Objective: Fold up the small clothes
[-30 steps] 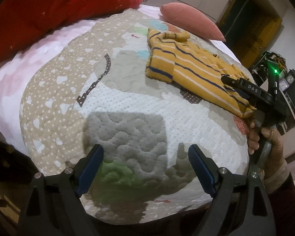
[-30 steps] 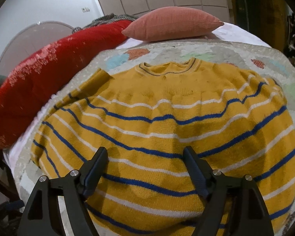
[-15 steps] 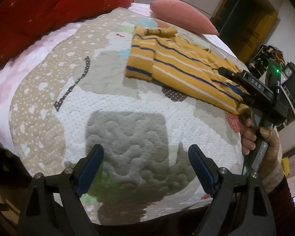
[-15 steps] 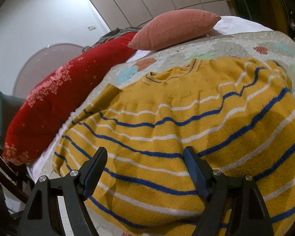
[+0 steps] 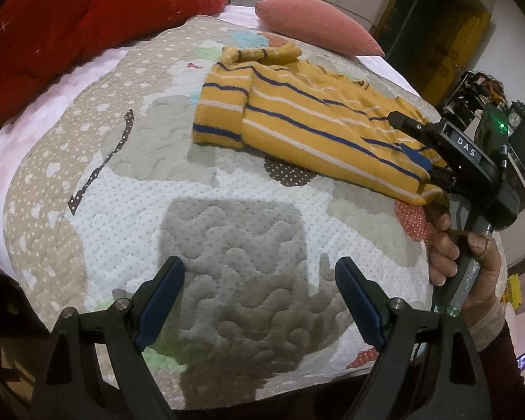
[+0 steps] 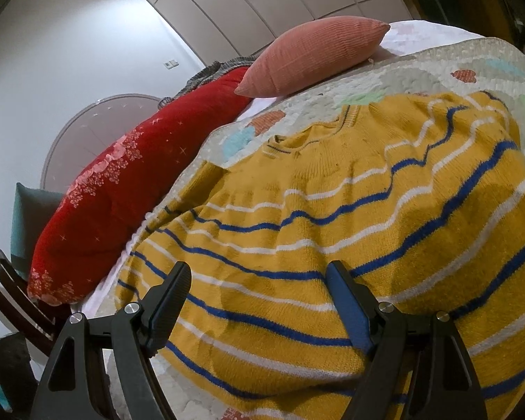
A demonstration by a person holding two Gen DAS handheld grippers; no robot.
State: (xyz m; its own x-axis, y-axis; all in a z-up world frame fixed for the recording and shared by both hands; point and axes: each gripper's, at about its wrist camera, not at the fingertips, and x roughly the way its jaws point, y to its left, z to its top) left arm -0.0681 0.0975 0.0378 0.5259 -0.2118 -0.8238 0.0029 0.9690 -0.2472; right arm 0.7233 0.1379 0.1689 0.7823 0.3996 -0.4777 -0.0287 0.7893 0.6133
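The yellow striped knit sweater lies flat on the quilted bed, at one o'clock from the released left hand-held gripper and under the released right hand-held gripper; soft, light and limp, it seems best pinched at hem corners.

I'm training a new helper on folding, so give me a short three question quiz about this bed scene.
1. True or false: the yellow knitted sweater with blue and white stripes lies on the patchwork quilt.
2. Which cushion lies nearer the sweater's collar: A, the salmon pink ribbed cushion, or B, the red embroidered cushion?
3. Is the left gripper holding anything?

Key: 1 true. 2 A. 3 No, its jaws are open over bare quilt.
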